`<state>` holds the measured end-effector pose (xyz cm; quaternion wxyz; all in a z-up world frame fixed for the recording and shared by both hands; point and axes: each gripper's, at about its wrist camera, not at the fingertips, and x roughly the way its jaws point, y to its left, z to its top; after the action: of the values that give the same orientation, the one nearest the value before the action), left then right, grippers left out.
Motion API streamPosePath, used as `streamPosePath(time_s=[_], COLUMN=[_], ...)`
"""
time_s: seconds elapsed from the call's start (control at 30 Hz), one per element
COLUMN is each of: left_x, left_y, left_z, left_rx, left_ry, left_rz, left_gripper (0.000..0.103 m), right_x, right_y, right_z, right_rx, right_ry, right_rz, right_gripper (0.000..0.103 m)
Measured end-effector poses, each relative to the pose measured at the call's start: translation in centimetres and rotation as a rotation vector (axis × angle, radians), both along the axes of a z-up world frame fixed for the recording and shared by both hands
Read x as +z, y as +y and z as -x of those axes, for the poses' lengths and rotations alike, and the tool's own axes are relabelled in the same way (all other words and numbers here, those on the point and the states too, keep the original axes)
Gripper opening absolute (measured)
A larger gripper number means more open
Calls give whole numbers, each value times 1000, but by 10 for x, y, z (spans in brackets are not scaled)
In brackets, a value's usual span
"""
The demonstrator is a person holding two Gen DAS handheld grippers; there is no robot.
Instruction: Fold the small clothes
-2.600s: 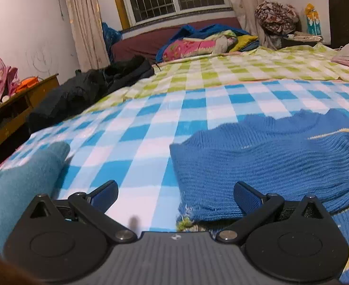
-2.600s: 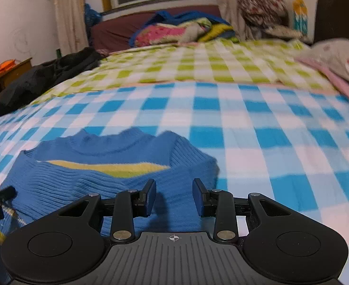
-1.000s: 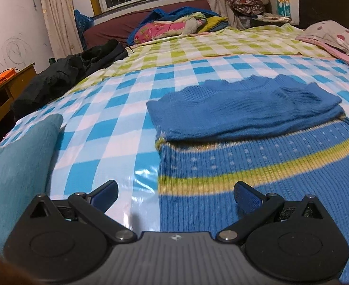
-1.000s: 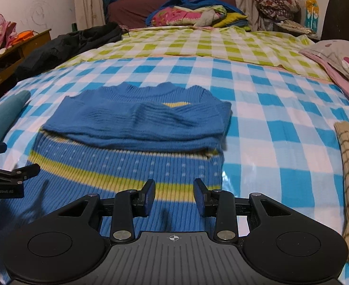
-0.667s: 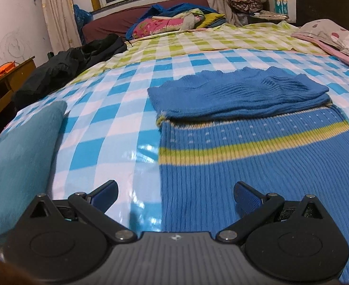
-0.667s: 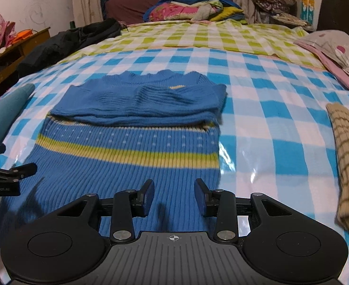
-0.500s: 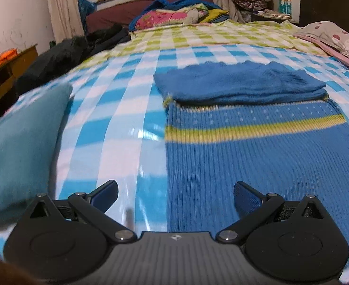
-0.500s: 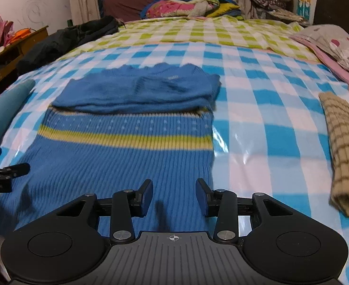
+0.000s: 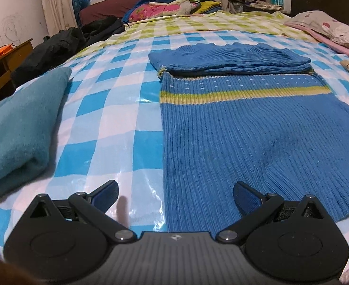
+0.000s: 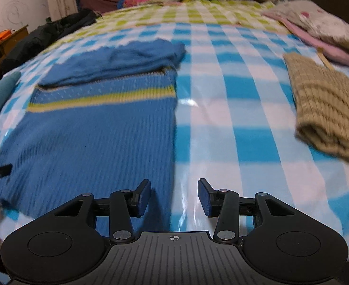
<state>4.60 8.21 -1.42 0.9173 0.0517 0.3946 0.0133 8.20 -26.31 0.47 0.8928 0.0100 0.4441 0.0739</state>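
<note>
With sleeves folded in, I hold both released tools, left tool (image 9: 175,190) and right tool (image 10: 174,196), the right's jaws just widened, over the blue sweater's (image 9: 245,130) hem at the bed's (image 9: 117,109) near edge; next I grip both hem corners.

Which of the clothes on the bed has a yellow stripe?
The blue sweater in the middle. The teal cloth is plain, and the tan knit has only dark stripes.

Three knits on my bed.
I count one blue striped sweater (image 9: 250,128), one teal folded garment (image 9: 20,123), one tan striped knit (image 10: 326,109), one black jacket (image 9: 62,45).
</note>
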Motion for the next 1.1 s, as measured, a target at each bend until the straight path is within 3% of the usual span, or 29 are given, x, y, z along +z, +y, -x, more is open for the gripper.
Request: streamPosePath(time_s=[0.33, 0.5, 0.53, 0.73, 1.1], left_x=[-2, -1, 0, 4, 3], left_y=[12, 11, 10, 0, -3], left_z=[6, 4, 3, 6, 5], left_rx=[38, 25, 12, -49, -79], left_ry=[27, 36, 35, 25, 4], left_rz=[36, 69, 71, 66, 108], left_gripper=[102, 90, 83, 61, 55], right_x=[-8, -9, -9, -11, -15], right_y=[-1, -5, -6, -16, -20], right_z=[2, -4, -5, -2, 0], right_rx=[21, 42, 46, 44, 58], right_ry=[25, 19, 19, 11, 23], right_rz=[-63, -130, -147, -225, -279], right_gripper=[43, 45, 45, 42, 38])
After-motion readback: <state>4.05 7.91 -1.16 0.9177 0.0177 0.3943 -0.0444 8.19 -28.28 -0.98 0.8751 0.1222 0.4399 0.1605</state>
